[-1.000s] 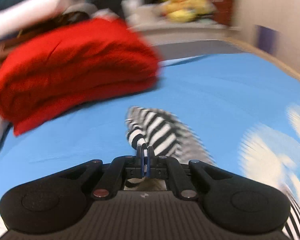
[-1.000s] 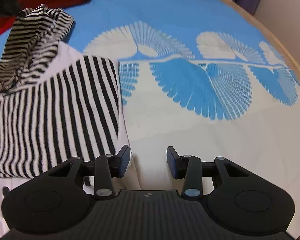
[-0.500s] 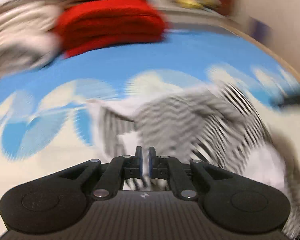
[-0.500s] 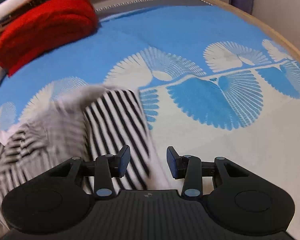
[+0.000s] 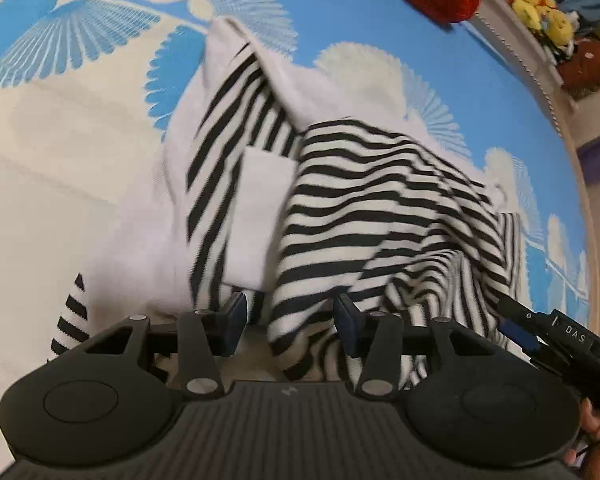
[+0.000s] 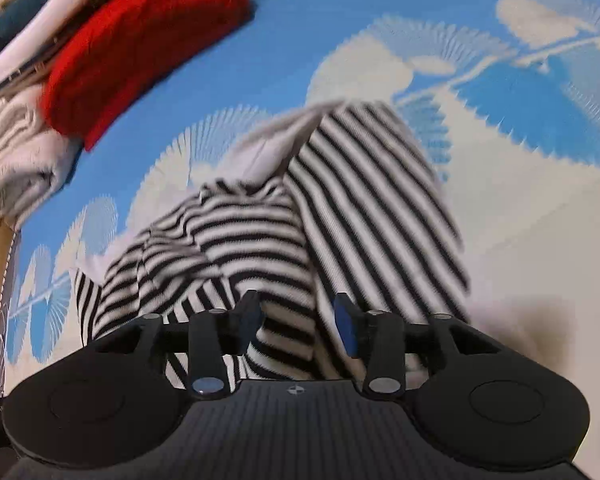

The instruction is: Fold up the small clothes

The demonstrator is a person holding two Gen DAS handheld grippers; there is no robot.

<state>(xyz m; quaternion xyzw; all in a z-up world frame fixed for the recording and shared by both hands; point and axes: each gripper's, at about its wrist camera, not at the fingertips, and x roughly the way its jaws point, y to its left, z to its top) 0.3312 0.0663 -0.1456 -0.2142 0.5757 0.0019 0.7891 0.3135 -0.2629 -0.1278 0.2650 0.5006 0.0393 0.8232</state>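
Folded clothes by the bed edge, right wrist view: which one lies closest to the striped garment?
The red knit. The cream folded piece sits farther left, beyond the striped garment.

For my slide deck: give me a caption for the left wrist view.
Left gripper, jaws open, above a crumpled black-and-white striped garment on a blue-and-white patterned cover.

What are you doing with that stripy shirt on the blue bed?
A person is folding a small black-and-white striped garment using a handheld gripper in each hand. The garment lies bunched, partly folded over itself, on the blue-and-cream patterned cover. Both the left gripper and the right gripper are open just above the cloth, holding nothing. A folded red knit and other folded clothes sit stacked at the far edge.
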